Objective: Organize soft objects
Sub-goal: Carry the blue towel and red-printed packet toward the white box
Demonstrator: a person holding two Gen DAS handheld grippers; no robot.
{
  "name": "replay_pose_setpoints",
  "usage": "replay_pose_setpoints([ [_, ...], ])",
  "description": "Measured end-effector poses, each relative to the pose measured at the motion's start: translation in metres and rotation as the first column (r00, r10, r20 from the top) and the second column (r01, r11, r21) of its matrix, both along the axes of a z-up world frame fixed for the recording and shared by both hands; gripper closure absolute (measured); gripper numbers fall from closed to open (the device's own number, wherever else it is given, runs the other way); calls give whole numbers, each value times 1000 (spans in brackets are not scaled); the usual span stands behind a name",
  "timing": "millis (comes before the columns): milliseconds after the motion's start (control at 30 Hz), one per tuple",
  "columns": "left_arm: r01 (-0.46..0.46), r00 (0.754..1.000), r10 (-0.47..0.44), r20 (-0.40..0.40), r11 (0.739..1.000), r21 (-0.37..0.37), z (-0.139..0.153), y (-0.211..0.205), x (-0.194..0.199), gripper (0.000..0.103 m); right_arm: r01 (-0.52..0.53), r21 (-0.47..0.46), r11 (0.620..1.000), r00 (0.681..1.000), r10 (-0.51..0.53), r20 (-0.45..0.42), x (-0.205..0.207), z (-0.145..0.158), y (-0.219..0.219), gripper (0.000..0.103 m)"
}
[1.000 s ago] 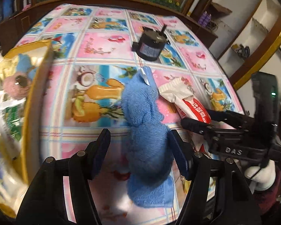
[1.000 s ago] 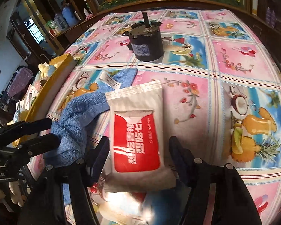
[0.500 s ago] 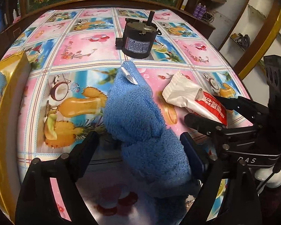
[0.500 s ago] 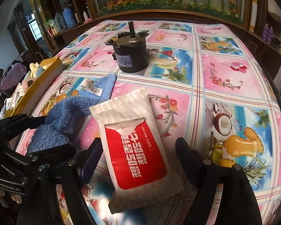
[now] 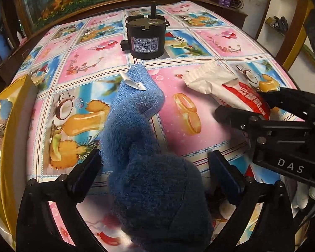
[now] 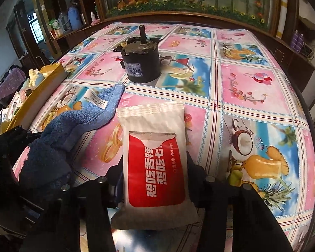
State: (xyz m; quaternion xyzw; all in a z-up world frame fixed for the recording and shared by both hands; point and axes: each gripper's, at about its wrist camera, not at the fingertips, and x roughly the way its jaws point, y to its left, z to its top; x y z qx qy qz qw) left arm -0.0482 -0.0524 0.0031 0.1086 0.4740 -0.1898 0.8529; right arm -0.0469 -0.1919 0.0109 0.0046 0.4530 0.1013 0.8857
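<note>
- Blue towel (image 5: 136, 130) bunched in a long roll on the tablecloth (image 5: 199, 79), nearer than the black motor (image 5: 146, 40); long axis toward the motor, tagged corner farthest out.
- Left gripper (image 5: 155, 163) astride the towel's near end, jaws just spread wide, pads apparently off the cloth.
- Wet-wipe packet (image 6: 155, 161) just right of the towel, sealed end toward the motor, long axis likewise.
- Right gripper (image 6: 155, 180) just closing, pads apparently pinching the packet's lower half.
- Risks, judged: slipping of the slick packet from so low a pinch; snagging only a loose towel fold, letting it unroll.
- Yellow box (image 5: 12, 130) left of the towel, likely destination.
</note>
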Motion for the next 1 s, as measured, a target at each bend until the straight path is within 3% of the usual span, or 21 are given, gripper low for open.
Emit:
replay_pose_setpoints([
  [33, 1, 1000, -1, 13, 1000, -11, 3, 3, -2, 20, -2, 7, 1000, 1000, 2, 0, -1, 0, 0, 56],
  [67, 2, 1000, -2, 25, 1000, -24, 6, 6, -4, 42, -2, 15, 1000, 1000, 2, -1, -3, 1, 0, 56],
  [100, 3, 1000, -2, 22, 999, -44, 8, 10, -5, 52, -2, 26, 1000, 1000, 3, -5, -4, 1, 0, 56],
  [200, -21, 999, 14, -42, 985, -171, 12, 33, -6, 54, -4, 83, 997, 1000, 6, -26, -9, 3, -2, 57],
  [500, -93, 995, 80, -51, 935, -342, 37, 84, -31, 54, -48, 150, 988, 999, 49, -3, -28, 23, 17, 57],
  [800, -147, 980, 188, 58, 895, -421, 85, 151, -54, 54, -162, 185, 969, 987, 155, 48, -38, 56, 67, 57],
  [1000, -199, 945, 288, 154, 883, -425, 128, 219, -61, 54, -245, 183, 952, 969, 234, 80, -29, 86, 107, 57],
])
